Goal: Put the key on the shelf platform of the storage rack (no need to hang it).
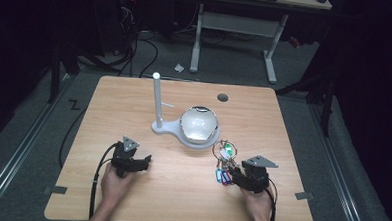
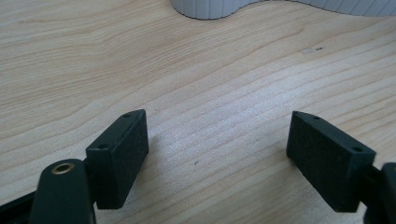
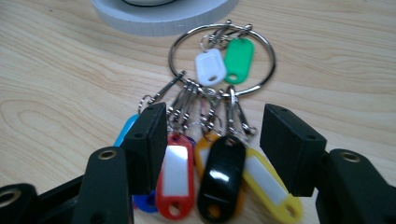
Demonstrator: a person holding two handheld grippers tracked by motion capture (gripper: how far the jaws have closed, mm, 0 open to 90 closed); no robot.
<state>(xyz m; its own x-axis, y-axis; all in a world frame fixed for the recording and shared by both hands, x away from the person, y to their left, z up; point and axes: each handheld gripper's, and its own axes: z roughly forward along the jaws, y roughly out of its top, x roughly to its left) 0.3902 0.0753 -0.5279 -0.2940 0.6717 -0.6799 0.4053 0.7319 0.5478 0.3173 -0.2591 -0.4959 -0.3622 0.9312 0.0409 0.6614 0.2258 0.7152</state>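
Observation:
A large metal key ring [image 1: 224,148] [image 3: 267,51] lies flat on the wooden table [image 1: 180,190], just in front of a white stand. Several coloured plastic tags hang from it on small clips. A white tag [image 3: 211,67] and a green tag [image 3: 239,58] lie inside the ring. A red tag [image 3: 175,175], a black tag [image 3: 219,172] and a yellow tag [image 3: 268,182] fan out towards my right gripper [image 1: 233,174] [image 3: 215,130]. Its jaws stand open on either side of these tags, pads apart from them. My left gripper [image 1: 146,161] [image 2: 217,140] rests open over bare wood.
The white stand base [image 1: 165,128] [image 2: 205,8] [image 3: 159,21] carries an upright white post [image 1: 157,101] and a shiny metal bowl [image 1: 198,123] at the table's middle. A round cable hole [image 1: 222,97] sits near the far edge. Desk legs and cables lie beyond the table.

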